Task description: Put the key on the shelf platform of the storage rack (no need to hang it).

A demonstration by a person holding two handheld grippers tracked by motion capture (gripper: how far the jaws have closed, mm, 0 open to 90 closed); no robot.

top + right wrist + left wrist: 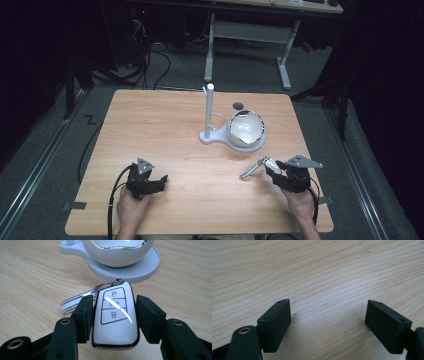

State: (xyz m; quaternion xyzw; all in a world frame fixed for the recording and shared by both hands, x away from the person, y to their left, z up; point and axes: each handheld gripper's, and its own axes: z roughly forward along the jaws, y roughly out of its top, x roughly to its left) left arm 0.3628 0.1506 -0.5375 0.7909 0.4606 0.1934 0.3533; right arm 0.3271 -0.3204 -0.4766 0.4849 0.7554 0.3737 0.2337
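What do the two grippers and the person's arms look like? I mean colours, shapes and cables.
Both the left gripper and the right gripper are black, each with two flat, block-shaped jaws on hinged arms with brass-coloured rivets. A grey three-cornered plate sits on top of each. A black cable trails from the left gripper toward the table's near edge. The forearms are bare, with no sleeves in sight.

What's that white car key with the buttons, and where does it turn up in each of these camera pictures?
High view: the car key lies at the lower right, at the tip of the right gripper.
Left gripper view: not in it; bare table between open jaws.
Right gripper view: the key sits bottom centre, between the jaws.
Shared landmark: the white bowl on its stand, just beyond the key.
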